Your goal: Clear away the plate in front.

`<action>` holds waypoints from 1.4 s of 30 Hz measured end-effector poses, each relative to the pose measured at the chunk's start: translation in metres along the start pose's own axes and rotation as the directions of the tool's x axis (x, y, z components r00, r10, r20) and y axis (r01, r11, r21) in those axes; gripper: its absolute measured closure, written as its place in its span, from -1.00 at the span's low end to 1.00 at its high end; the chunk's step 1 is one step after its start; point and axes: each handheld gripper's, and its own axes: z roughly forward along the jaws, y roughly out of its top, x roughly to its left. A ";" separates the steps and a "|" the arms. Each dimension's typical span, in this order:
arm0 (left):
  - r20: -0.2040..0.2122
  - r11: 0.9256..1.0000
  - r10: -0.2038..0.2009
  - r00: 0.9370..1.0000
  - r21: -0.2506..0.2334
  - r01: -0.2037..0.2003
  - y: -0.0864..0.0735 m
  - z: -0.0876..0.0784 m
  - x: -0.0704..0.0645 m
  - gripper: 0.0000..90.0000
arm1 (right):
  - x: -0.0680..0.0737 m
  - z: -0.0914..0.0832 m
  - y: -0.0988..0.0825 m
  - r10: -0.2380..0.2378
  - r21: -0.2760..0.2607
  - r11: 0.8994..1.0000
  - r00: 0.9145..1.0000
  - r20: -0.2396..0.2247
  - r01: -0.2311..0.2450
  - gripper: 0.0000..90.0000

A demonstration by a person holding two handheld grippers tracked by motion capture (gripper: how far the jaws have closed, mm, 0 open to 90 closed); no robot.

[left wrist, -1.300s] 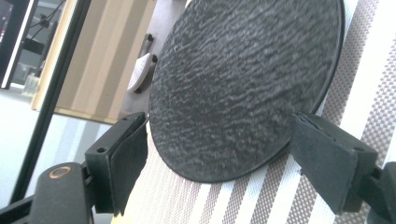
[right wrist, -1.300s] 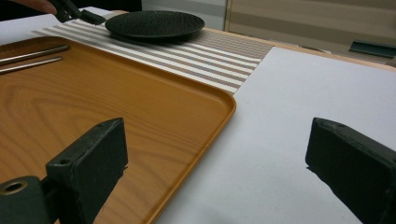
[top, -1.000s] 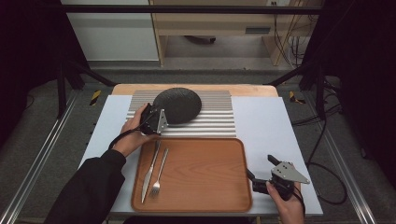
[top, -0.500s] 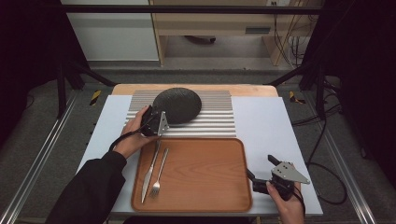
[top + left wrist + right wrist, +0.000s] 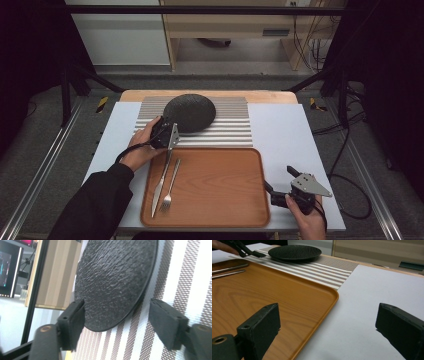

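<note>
A dark textured plate (image 5: 190,112) (image 5: 115,277) (image 5: 294,252) lies on the striped mat (image 5: 230,132) at the back of the table. My left gripper (image 5: 169,131) (image 5: 117,315) is at the plate's near left rim. Its jaws have just been closing, and the rim sits between them. One pad (image 5: 72,322) is at the rim's upper side, while the other pad (image 5: 166,323) stands off it over the mat. My right gripper (image 5: 278,178) (image 5: 328,312) is open and holds nothing, low over the white table just right of the wooden tray (image 5: 220,185) (image 5: 262,297).
A knife (image 5: 162,180) (image 5: 229,268) and a fork (image 5: 171,187) (image 5: 227,274) lie side by side along the tray's left part. White table surface (image 5: 285,130) lies to the right of the mat and tray. Metal rails run along both sides of the table.
The left gripper has edged slightly toward the plate's rim. The right gripper, plate, tray and cutlery have stayed where they were.
</note>
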 end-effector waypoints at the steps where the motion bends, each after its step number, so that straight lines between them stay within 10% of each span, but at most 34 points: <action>1: 0.000 1.000 -0.003 1.000 -0.009 0.003 0.000 0.000 -0.001 -0.26 | 0.000 0.000 0.000 0.000 -0.001 1.000 1.000 0.000 0.000 -0.87; 16: 0.036 0.992 0.124 0.992 0.014 -0.124 0.009 0.010 -0.006 0.06 | 0.000 0.000 0.000 0.002 0.001 1.000 1.000 0.001 -0.002 -0.86; 32: -0.035 0.988 0.152 0.988 0.043 -0.151 0.017 0.031 -0.017 0.38 | -0.003 -0.002 -0.001 0.008 0.001 1.000 1.000 0.003 -0.008 -0.86; 42: 0.003 0.982 0.183 0.983 0.051 -0.183 0.018 0.038 -0.019 0.70 | -0.002 -0.001 -0.001 0.002 0.002 1.000 1.000 -0.002 -0.002 -0.86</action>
